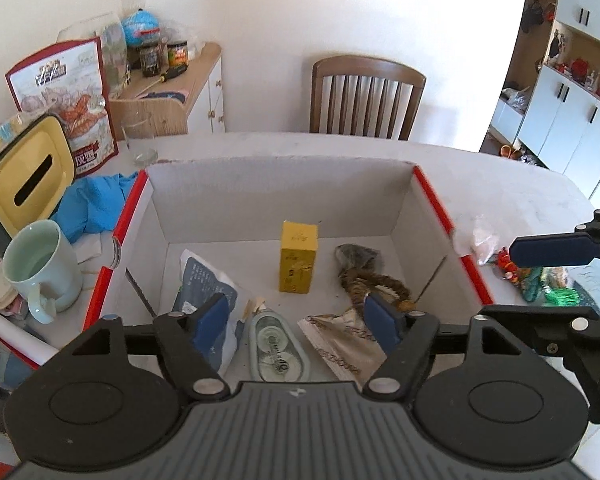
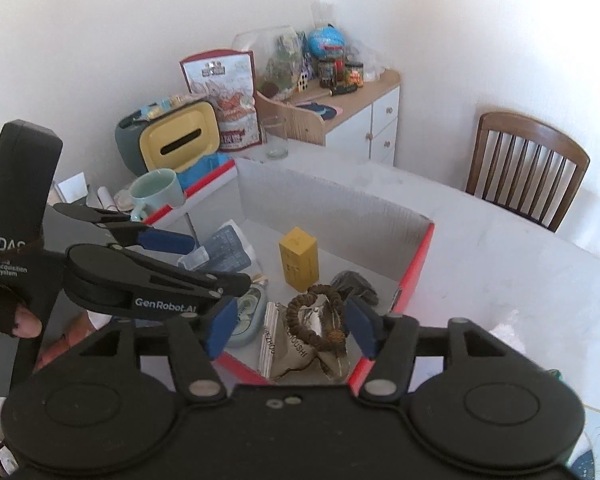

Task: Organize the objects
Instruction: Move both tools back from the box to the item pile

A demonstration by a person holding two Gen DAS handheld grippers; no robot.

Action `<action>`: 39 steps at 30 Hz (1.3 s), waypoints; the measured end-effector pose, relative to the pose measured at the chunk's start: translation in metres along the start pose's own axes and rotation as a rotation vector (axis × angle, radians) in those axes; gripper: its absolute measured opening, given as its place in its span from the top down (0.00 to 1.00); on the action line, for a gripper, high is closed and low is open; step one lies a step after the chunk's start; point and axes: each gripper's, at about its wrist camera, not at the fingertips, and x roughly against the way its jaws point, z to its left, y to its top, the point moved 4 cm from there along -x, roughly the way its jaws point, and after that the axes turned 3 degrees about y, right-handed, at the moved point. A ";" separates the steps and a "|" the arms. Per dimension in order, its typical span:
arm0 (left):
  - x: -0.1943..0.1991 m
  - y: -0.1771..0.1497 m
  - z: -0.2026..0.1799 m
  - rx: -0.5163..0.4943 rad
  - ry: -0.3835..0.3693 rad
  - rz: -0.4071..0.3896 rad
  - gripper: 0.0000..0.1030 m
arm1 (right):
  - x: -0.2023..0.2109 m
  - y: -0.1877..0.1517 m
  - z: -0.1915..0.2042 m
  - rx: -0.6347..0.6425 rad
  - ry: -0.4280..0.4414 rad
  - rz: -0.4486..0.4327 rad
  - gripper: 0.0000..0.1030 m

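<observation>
A white cardboard box with red edges (image 1: 432, 196) (image 2: 416, 256) holds a small yellow carton (image 1: 298, 256) (image 2: 299, 258), a brown beaded bracelet (image 1: 374, 284) (image 2: 320, 320), a silver packet (image 1: 344, 344), a clear correction-tape case (image 1: 278, 350) and a blue-and-white pouch (image 1: 204, 280). My left gripper (image 1: 296, 320) (image 2: 198, 262) hangs open above the tape case, with nothing between its pads. My right gripper (image 2: 292, 328) is open above the bracelet, which lies loose on the packet below. In the left wrist view, one blue pad (image 1: 552, 248) of the right gripper shows at the right.
Left of the box stand a pale green mug (image 1: 40, 264), a yellow-lidded tissue holder (image 1: 28, 180), a blue cloth (image 1: 96, 204), a snack bag (image 1: 68, 100) and a glass (image 1: 138, 140). Small colourful items (image 1: 540, 276) lie right of the box. A wooden chair (image 1: 366, 96) stands behind the table.
</observation>
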 end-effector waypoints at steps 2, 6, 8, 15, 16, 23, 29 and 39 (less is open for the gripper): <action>0.007 0.001 -0.005 0.001 -0.003 -0.009 0.26 | 0.009 -0.001 -0.001 -0.002 -0.004 -0.015 0.39; 0.020 0.002 -0.018 0.007 -0.018 -0.023 0.24 | 0.027 -0.003 -0.007 -0.022 -0.013 -0.038 0.31; 0.026 0.002 -0.025 0.009 -0.023 -0.033 0.21 | 0.036 -0.005 -0.012 -0.033 -0.015 -0.052 0.26; 0.039 0.002 -0.054 -0.004 -0.043 -0.045 0.18 | 0.068 -0.016 -0.031 -0.059 -0.024 -0.085 0.14; 0.040 0.001 -0.058 -0.007 -0.048 -0.047 0.17 | 0.071 -0.018 -0.034 -0.063 -0.030 -0.088 0.13; 0.049 0.003 -0.097 -0.034 -0.065 -0.078 0.16 | 0.095 -0.034 -0.058 -0.104 -0.062 -0.104 0.06; 0.050 0.004 -0.128 -0.050 -0.089 -0.078 0.14 | 0.113 -0.049 -0.083 -0.124 -0.091 -0.112 0.04; 0.039 0.000 -0.177 -0.093 -0.096 -0.070 0.03 | 0.134 -0.081 -0.132 -0.189 -0.142 -0.119 0.04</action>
